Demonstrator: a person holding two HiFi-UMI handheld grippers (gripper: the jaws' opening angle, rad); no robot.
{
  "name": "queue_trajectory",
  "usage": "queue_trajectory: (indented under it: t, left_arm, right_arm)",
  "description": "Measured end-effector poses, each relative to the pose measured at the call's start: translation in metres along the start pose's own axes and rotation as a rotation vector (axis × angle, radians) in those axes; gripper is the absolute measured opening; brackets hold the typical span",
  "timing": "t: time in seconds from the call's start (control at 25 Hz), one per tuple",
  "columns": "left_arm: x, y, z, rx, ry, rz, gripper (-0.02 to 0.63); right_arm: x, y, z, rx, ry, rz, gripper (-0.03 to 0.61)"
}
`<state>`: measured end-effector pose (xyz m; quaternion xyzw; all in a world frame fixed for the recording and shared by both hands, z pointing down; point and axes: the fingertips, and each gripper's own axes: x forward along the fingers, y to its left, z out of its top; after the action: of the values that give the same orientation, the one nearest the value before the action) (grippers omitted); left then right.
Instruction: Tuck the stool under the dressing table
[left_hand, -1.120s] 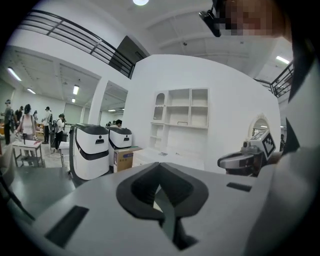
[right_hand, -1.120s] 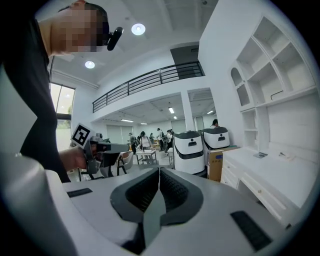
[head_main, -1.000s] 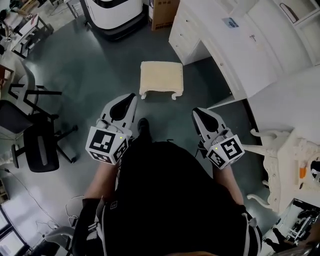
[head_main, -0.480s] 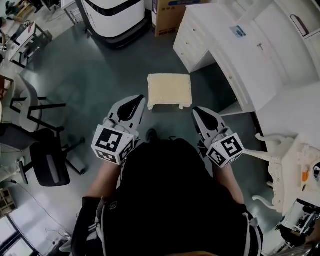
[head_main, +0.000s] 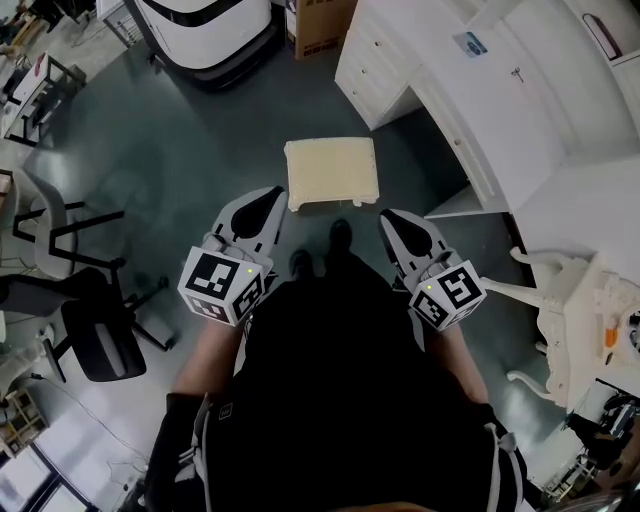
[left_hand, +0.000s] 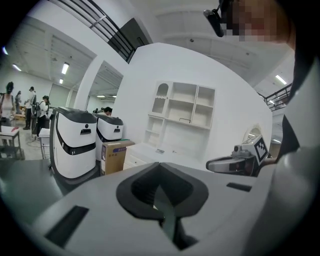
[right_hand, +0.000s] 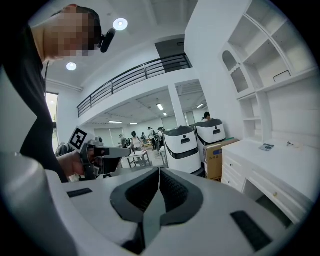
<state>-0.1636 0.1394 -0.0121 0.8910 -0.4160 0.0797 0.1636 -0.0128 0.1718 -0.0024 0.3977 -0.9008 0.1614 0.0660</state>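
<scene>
One grey-green floor runs under everything ahead of both tools. The white dressing table lies ahead of the right tool and off to its right, with a drawer block at its far end. The right gripper view shows the same table as a long white top with shelves above it.

A large white machine with a black band stands far ahead of the left tool, slightly to its left. A black office chair sits well out to the left of that tool. A carved white piece of furniture stands out to the right of the right tool.

The stool, cream and square-topped, stands on the floor just ahead of the two tool tips, in the gap between their lines. It is out in the open, left of the dressing table and not under it. A cardboard box sits beyond it, far ahead of both tools.

The left tool has its jaws pressed together on nothing, and so does the right tool. Both are held side by side, well apart from each other. Two dark shoes stand between them, just behind the stool.
</scene>
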Motion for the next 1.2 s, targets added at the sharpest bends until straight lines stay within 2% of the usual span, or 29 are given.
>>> queue_trajectory:
  t: [0.24,0.48,0.68,0.88,1.08,1.2]
  left_arm:
    - [0.036,0.000,0.003,-0.012,0.028,0.023,0.006]
    - [0.086,-0.004,0.014,-0.073,0.025,0.048,0.006]
    - [0.120,0.005,0.014,-0.080,0.045,0.100,0.006]
    - [0.137,0.019,-0.006,-0.134,0.088,0.134,0.006]
    - [0.153,0.042,-0.028,-0.156,0.179,0.106,0.006]
    - [0.167,0.063,-0.040,-0.158,0.204,0.112,0.006]
  right_arm:
    - [0.010,-0.038,0.001,0.048,0.003,0.031,0.021]
    - [0.017,-0.090,0.004,0.025,0.043,0.083,0.021]
    - [0.033,-0.130,0.006,0.038,0.060,0.131,0.021]
    - [0.055,-0.144,-0.002,0.035,0.105,0.168,0.021]
    - [0.084,-0.154,-0.017,0.132,0.138,0.135,0.021]
    - [0.108,-0.152,-0.039,0.163,0.188,0.163,0.021]
